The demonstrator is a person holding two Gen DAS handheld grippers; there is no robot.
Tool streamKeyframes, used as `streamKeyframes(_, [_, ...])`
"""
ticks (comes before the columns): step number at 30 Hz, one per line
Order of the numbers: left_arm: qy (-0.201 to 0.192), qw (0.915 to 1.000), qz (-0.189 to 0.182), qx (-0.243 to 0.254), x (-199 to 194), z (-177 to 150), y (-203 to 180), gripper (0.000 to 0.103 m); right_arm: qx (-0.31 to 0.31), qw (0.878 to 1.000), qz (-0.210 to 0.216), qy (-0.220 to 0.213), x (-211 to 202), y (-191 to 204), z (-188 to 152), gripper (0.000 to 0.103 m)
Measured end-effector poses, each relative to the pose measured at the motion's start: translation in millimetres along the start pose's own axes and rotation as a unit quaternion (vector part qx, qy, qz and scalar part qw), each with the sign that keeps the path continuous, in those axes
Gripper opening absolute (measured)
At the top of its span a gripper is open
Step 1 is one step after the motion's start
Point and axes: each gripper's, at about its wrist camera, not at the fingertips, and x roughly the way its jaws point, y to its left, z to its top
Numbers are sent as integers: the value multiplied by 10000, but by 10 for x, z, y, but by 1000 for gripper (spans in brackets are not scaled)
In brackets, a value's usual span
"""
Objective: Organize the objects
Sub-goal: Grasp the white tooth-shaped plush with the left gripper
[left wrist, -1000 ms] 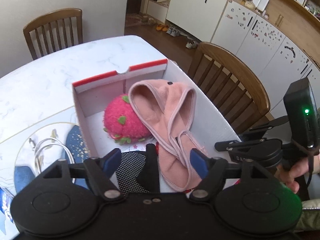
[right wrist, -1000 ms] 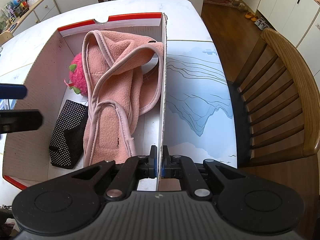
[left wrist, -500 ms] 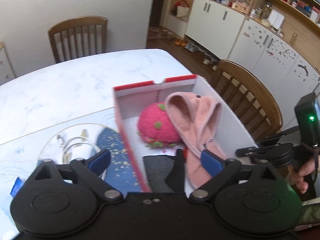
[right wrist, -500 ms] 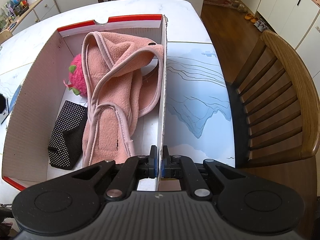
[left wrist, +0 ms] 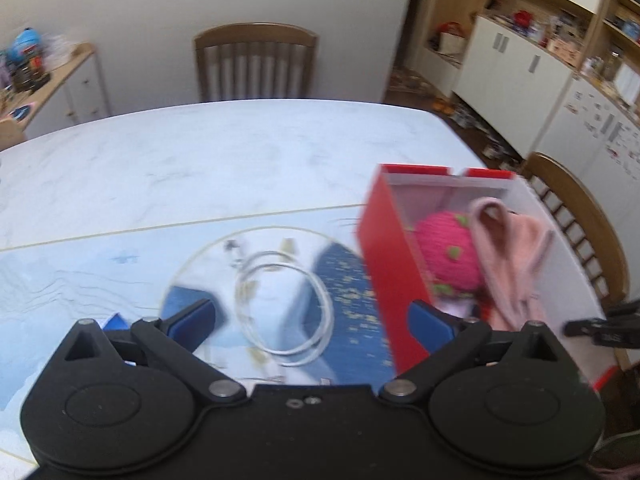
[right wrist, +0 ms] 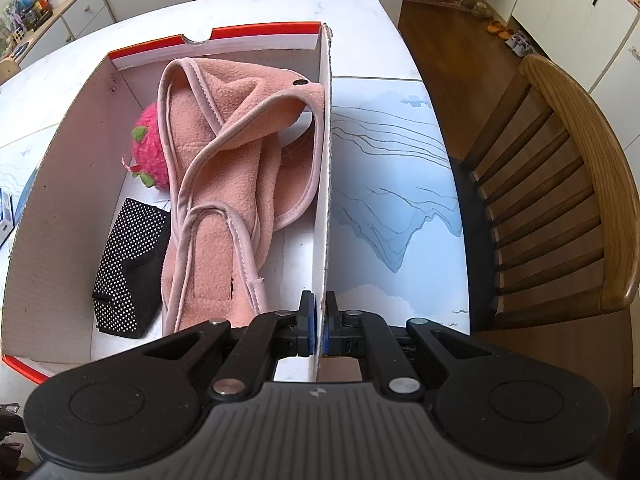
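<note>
Cardboard box (right wrist: 324, 184) wall clamped in right tool (right wrist: 319, 326), likely steadying it at bench (left wrist: 240, 152) edge; left tool (left wrist: 312, 320) spread apart, empty, above white cable (left wrist: 288, 308)

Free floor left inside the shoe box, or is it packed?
Shoe box: bare floor near the left wall, before the strawberry plush and behind the dotted pouch. Centre and right are crowded by the pink fleece. Right tool clamps the right wall.

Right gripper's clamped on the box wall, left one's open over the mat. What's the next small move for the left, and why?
Probably lower the open left gripper onto the coiled white cable and close on it. The cable lies loose on the mat just ahead of the fingers, outside the box, which the right gripper steadies by its wall.
</note>
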Motion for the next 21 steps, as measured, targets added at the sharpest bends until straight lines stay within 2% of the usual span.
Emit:
streamKeyframes(7, [185, 9990, 403, -95, 265, 34, 335, 102, 3, 10000, -73, 29, 1, 21, 17, 4])
streamKeyframes(12, [430, 9982, 409, -130, 367, -72, 463, 102, 51, 10000, -71, 43, 5, 12, 20, 4])
streamKeyframes(19, [564, 9981, 214, -148, 355, -398, 394, 101, 77, 9999, -84, 47, 6, 16, 20, 4])
streamKeyframes(21, [640, 9977, 196, -70, 391, -489, 357, 98, 66, 9999, -88, 50, 5, 17, 19, 4])
